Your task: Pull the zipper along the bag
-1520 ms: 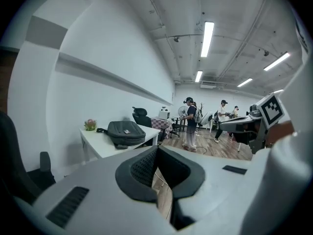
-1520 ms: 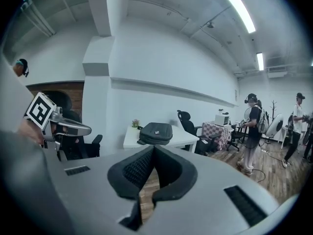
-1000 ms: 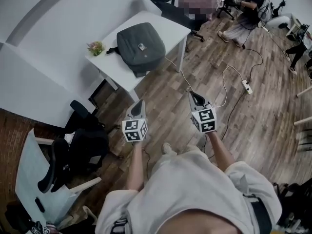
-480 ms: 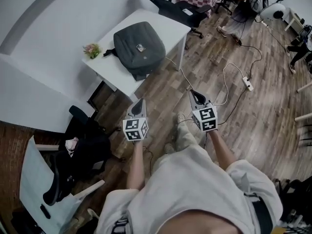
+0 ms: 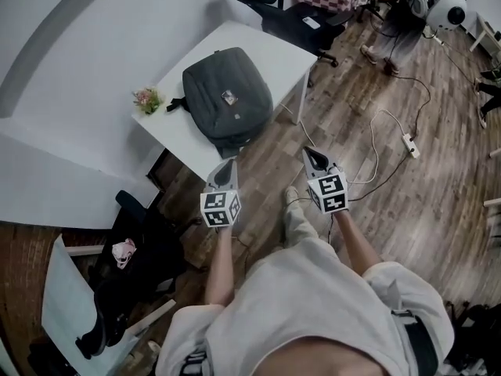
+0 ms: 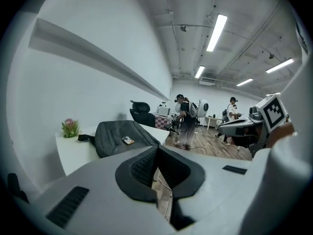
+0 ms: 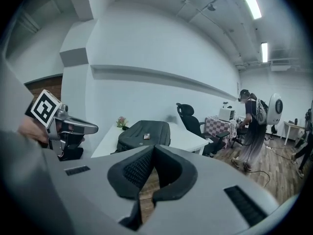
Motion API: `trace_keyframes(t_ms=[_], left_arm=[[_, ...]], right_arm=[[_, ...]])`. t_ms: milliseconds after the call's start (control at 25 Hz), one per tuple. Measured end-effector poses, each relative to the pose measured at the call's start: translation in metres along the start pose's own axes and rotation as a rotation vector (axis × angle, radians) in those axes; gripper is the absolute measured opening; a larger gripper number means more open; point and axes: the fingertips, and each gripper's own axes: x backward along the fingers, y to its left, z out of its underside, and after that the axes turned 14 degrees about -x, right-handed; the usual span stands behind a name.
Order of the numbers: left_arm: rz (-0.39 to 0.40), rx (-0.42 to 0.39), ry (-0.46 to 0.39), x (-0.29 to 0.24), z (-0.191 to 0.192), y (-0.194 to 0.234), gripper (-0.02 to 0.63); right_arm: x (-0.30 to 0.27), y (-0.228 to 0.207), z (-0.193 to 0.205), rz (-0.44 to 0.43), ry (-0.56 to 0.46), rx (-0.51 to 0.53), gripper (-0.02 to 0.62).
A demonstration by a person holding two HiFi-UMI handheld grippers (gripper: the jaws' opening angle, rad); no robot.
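A dark grey backpack [image 5: 227, 99] lies flat on a white table [image 5: 270, 49], with a small tag on its top. It also shows in the left gripper view as the backpack [image 6: 122, 137] and in the right gripper view as the backpack [image 7: 144, 133]. My left gripper [image 5: 225, 165] is held over the floor just short of the table's near edge, shut and empty. My right gripper [image 5: 313, 155] hangs to the right of it, also shut with nothing in it. Both are well clear of the bag.
A small potted plant [image 5: 146, 98] stands at the table's left corner. Black office chairs [image 5: 301, 18] stand behind the table and another chair [image 5: 129, 249] at lower left. A cable with a power strip [image 5: 409, 144] lies on the wood floor. People stand at the far right.
The view has shifted toward the table: the backpack and table now sit closer to both grippers. The grippers keep the same pose and stay shut.
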Motion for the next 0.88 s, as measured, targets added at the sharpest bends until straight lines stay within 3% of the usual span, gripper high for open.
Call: trace_keyframes(t_ms=[480, 880], left_arm=[[-0.031, -0.008, 0.095, -0.140, -0.036, 0.035, 0.026], [-0.023, -0.069, 0.192, -0.208, -0.038, 0.040, 0.026]], right_arm=[[-0.140, -0.084, -0.048, -0.098, 0.070, -0.022, 0.014], [-0.223, -0.123, -0.054, -0.185, 0.135, -0.042, 0.014]])
